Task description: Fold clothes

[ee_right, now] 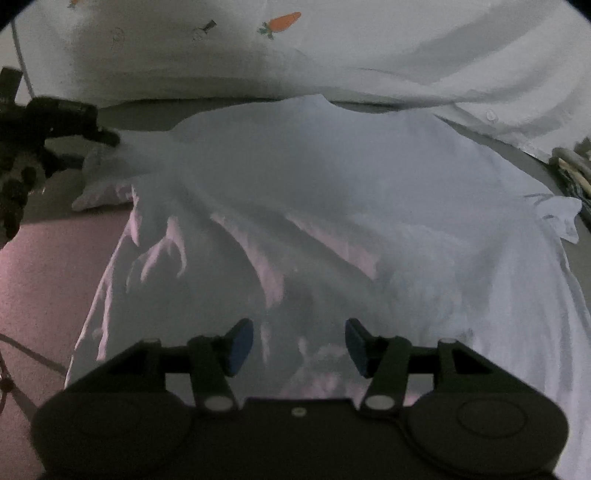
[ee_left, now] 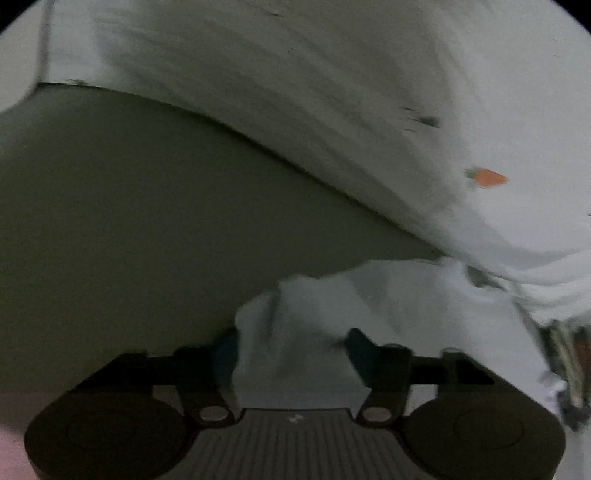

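A thin white garment [ee_right: 314,192] lies spread and wrinkled on a grey surface [ee_right: 147,118]. My right gripper [ee_right: 299,345] hovers just over its near part with the jaws open and nothing between them. My left gripper [ee_left: 291,350] has a bunched fold of the white garment [ee_left: 332,306] between its fingers, but the jaws stand wide, so I cannot tell whether it holds the cloth. The left gripper also shows at the left edge of the right wrist view [ee_right: 55,122], at the garment's far left corner.
A white cloth with small carrot prints [ee_right: 280,22] lies along the back; it also shows in the left wrist view [ee_left: 487,179]. A pinkish surface [ee_right: 44,280] is at the near left. Some striped items [ee_right: 570,166] sit at the right edge.
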Demonstrator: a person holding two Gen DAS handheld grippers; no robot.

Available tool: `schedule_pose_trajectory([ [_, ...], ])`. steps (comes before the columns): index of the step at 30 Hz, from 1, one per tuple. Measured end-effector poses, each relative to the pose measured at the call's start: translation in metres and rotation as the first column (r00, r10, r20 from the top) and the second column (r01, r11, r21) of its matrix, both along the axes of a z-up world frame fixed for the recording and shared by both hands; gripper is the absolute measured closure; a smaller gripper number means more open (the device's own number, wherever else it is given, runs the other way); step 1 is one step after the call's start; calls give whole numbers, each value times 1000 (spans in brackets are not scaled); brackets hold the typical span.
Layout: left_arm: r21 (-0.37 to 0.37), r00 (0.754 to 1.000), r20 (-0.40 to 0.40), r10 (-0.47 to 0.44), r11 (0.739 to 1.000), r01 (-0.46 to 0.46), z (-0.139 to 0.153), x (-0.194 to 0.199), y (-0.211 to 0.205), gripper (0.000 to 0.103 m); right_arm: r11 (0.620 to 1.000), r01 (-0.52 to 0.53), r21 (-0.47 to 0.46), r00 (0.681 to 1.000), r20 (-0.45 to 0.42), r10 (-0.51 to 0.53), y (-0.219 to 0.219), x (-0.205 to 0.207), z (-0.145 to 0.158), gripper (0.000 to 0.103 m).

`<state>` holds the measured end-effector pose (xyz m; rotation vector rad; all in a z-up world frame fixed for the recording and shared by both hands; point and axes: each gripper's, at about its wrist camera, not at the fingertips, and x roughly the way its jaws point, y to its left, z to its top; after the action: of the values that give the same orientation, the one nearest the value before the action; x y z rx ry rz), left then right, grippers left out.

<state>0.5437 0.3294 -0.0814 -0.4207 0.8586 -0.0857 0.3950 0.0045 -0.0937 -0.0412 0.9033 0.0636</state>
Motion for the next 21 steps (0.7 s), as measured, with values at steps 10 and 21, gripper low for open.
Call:
schedule_pose_trajectory([
  [10, 213, 888, 58, -455, 875, 435, 28, -9, -179, 25, 995, 101, 16, 994, -47, -100, -13, 43, -13, 45],
  [21, 346, 987, 145, -64, 938, 10, 41, -49, -79, 33, 996, 61, 64, 996, 53, -65, -20, 47, -29, 22],
])
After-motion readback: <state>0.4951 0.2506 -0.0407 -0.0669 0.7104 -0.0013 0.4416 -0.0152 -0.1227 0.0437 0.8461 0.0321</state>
